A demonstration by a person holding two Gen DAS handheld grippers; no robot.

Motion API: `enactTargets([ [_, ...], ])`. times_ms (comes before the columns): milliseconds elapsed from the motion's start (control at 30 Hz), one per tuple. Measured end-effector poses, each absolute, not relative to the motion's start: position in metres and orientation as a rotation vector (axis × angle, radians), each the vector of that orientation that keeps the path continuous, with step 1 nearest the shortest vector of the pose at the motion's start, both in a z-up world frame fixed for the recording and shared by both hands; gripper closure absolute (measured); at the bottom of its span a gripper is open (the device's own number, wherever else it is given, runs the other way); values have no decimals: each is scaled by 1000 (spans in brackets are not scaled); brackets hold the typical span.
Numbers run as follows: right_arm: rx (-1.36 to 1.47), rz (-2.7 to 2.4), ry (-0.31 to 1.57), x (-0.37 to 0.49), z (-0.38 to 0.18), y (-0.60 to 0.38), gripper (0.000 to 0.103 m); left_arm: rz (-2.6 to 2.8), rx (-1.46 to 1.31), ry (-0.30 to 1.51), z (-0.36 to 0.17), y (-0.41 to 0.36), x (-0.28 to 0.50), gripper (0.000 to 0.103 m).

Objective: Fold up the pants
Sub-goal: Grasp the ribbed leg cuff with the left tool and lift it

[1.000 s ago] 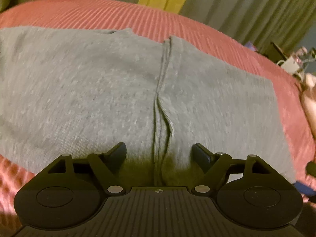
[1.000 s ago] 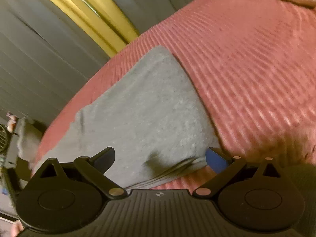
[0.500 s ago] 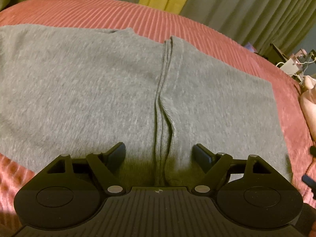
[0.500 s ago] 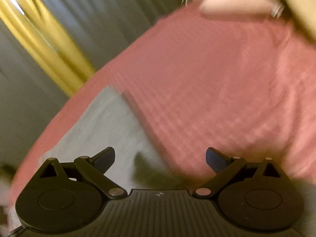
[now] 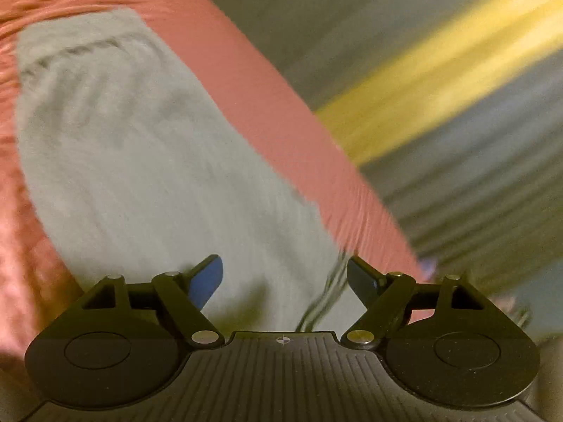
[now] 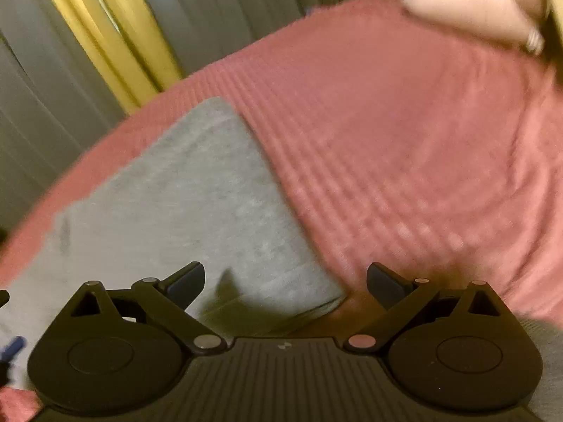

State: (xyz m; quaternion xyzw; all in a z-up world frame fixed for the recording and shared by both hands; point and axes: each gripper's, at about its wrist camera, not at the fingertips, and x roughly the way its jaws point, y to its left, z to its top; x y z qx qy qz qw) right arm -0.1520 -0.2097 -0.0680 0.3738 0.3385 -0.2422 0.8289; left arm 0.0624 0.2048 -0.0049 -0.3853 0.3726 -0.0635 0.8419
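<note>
The left tongs [image 5: 285,281] stood wide apart with nothing between them, held over the grey pants [image 5: 147,161]. The garment spread ahead of and to the left of these tongs on the pink ribbed bedspread [image 5: 267,105], and a bunched, striped-looking fold of its fabric lay just inside the right finger. The view was smeared by motion, so finer detail of the cloth could not be made out. Beyond the bed's edge, to the right of the tongs, hung grey curtains [image 5: 475,193] with a yellow curtain [image 5: 440,70] among them.

The right tongs [image 6: 285,283] were likewise spread wide and empty. The pants [image 6: 183,204] lay ahead and to the left of them, with the garment's near corner between the two fingers and the layered edge just below the left one. Ahead and to the right was only bedspread [image 6: 404,158]. A pale, blurred shape [image 6: 468,3] sat at the bed's far right; what it was could not be told. No brand, label or writing could be read in either view.
</note>
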Motion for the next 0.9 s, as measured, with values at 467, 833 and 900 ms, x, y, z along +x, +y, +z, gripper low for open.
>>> enactTargets([
  [467,798,-475,741,-145,-76,-202,4,-1,-1168,724,-70,402,34,9],
  [833,810,-495,762,-139,-81,-203,4,-34,-1196,689,-87,407,70,16],
  [900,804,-496,768,-138,-81,-202,4,-34,-1199,692,-93,412,73,17],
])
